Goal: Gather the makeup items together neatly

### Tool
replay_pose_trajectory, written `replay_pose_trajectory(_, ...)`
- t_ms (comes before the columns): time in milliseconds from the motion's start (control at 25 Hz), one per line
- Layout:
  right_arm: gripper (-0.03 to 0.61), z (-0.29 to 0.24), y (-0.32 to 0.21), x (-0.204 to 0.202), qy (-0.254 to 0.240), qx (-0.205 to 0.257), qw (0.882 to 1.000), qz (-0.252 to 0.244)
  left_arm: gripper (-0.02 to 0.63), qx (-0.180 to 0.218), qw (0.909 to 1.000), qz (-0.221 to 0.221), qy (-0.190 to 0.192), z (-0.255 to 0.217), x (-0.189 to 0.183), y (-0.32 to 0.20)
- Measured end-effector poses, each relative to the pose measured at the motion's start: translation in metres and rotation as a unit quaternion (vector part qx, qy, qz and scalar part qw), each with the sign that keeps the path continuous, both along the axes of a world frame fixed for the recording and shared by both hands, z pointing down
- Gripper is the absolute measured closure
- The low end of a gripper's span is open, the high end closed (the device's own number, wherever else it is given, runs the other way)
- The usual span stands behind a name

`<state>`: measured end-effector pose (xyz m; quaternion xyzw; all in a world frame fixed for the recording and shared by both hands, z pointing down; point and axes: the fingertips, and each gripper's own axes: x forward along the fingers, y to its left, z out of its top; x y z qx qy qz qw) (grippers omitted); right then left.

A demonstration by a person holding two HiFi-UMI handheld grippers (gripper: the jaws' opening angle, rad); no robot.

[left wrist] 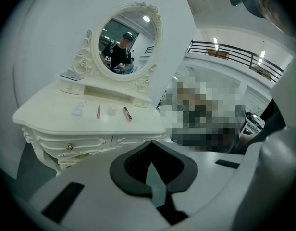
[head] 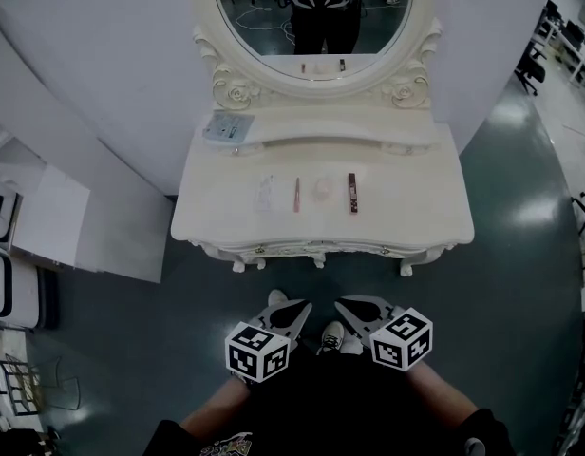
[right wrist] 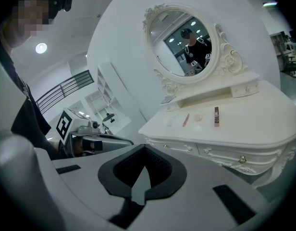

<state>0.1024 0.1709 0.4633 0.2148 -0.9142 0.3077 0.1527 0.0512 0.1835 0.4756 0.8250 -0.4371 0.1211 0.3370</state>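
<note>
Four makeup items lie in a row on the white dressing table (head: 416,207): a clear flat packet (head: 264,194), a thin pink stick (head: 296,195), a pale round piece (head: 323,190) and a dark tube (head: 352,193). Both grippers hang in front of the table, well short of it and over the floor. My left gripper (head: 305,306) is shut and empty, and so is my right gripper (head: 340,304). The left gripper view shows the packet (left wrist: 79,109), stick (left wrist: 98,111), round piece (left wrist: 112,110) and tube (left wrist: 127,113) beyond its closed jaws. In the right gripper view the same row runs from packet (right wrist: 172,121) to tube (right wrist: 216,115).
An oval mirror (head: 311,17) in a carved frame stands at the back of the table. A grey card (head: 227,126) lies on the raised shelf at the left. White cabinets (head: 46,226) stand to the left on the dark floor. The person's shoes (head: 332,335) are below the grippers.
</note>
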Motion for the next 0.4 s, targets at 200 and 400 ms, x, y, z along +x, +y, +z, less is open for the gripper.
replay_pose_trajectory(200,0.549,0.0013,-0.0006,-0.0021,0.001,0.000,1.000,-0.005,0.604,-0.003,1.0000,-0.005,0.004,0.0017,-0.0017,-0.0004)
replay_pose_trajectory(400,0.549,0.0023,-0.0025,-0.0034,0.003,-0.001,1.000,-0.008,0.604,-0.007,0.9999,-0.009,0.009,0.0028,-0.0033,-0.0021)
